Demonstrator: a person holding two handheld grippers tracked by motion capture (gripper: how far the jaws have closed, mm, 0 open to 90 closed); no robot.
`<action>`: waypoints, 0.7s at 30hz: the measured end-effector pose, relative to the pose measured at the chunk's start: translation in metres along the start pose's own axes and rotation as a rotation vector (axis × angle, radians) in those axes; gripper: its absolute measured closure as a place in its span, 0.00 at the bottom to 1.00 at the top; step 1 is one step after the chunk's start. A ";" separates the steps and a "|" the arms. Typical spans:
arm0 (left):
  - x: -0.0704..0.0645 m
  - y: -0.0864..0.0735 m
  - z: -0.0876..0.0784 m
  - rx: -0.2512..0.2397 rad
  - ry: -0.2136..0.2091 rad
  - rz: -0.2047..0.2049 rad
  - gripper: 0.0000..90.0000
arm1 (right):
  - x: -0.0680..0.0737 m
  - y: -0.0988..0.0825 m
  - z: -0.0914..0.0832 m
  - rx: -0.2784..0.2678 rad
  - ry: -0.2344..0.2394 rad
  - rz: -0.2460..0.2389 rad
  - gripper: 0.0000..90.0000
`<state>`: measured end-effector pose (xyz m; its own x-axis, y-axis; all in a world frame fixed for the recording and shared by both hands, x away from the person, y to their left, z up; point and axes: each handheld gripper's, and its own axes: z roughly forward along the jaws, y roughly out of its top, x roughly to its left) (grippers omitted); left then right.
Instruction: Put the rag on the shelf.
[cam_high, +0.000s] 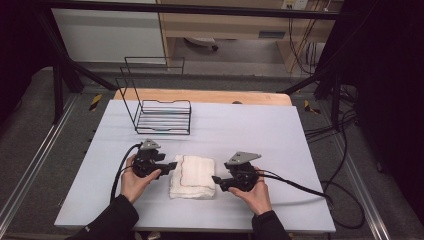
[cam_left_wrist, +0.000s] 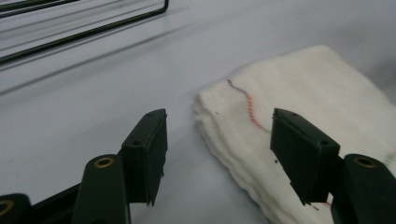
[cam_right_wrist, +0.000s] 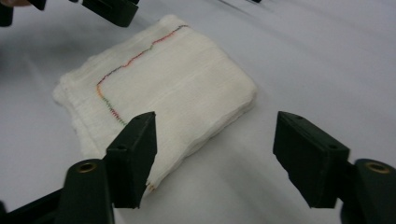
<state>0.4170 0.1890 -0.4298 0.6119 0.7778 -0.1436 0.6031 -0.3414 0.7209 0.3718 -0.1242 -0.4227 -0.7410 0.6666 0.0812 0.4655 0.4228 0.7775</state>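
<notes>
between the two spread-jawed, empty tools lies the folded white cloth (cam_high: 193, 176): left gripper (cam_high: 169, 167) at its left edge, nearer; right gripper (cam_high: 216, 179) just off its right.

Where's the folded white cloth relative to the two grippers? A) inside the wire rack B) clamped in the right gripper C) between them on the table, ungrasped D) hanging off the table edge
C: the cloth lies flat between the left gripper and the right gripper, both open.

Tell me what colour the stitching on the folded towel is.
Multicoloured, red through orange to green, on the white towel; clearest in the right gripper view.
</notes>
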 end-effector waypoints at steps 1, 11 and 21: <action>0.000 0.000 0.000 0.000 0.000 0.000 0.41 | -0.002 0.000 0.001 -0.003 -0.001 0.021 0.31; 0.009 0.000 0.026 0.017 -0.022 -0.047 0.55 | -0.010 -0.006 0.005 0.000 0.000 0.089 0.26; 0.005 0.001 0.030 0.029 -0.093 -0.064 0.76 | -0.013 -0.005 0.008 0.018 0.008 0.098 0.16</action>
<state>0.4361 0.1772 -0.4503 0.6153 0.7470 -0.2519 0.6562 -0.3082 0.6888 0.3828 -0.1304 -0.4329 -0.6952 0.7006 0.1609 0.5446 0.3672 0.7541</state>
